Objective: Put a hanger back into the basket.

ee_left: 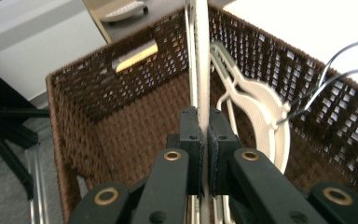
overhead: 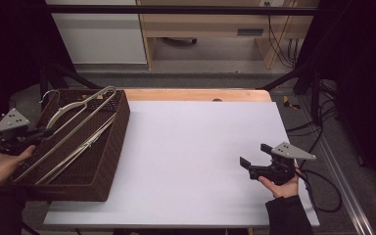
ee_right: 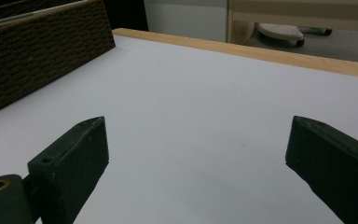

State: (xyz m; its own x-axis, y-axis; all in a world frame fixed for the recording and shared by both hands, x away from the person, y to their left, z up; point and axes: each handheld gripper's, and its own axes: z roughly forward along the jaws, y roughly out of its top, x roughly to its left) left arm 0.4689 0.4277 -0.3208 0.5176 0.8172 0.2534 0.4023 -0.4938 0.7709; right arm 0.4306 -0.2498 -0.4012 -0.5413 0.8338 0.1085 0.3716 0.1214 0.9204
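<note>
Above, the left hand-held gripper (overhead: 43,131) sits at the near left wall of the dark brown woven rectangular basket (overhead: 113,142), its jaws clamped on the straight bar of a cream plastic clothes hanger (overhead: 73,129) that slants across the basket interior; further pale hangers (overhead: 85,142) lie beneath it. Basket walls hem the hanger on all sides. The right hand-held gripper (overhead: 253,161) rests in an upturned palm near the right edge of the white-topped counter (overhead: 196,147), jaws wide apart and holding nothing. Between basket and right gripper the surface lies bare. A wooden strip (overhead: 196,94) borders the far edge; grey floor and pale furniture lie beyond.
</note>
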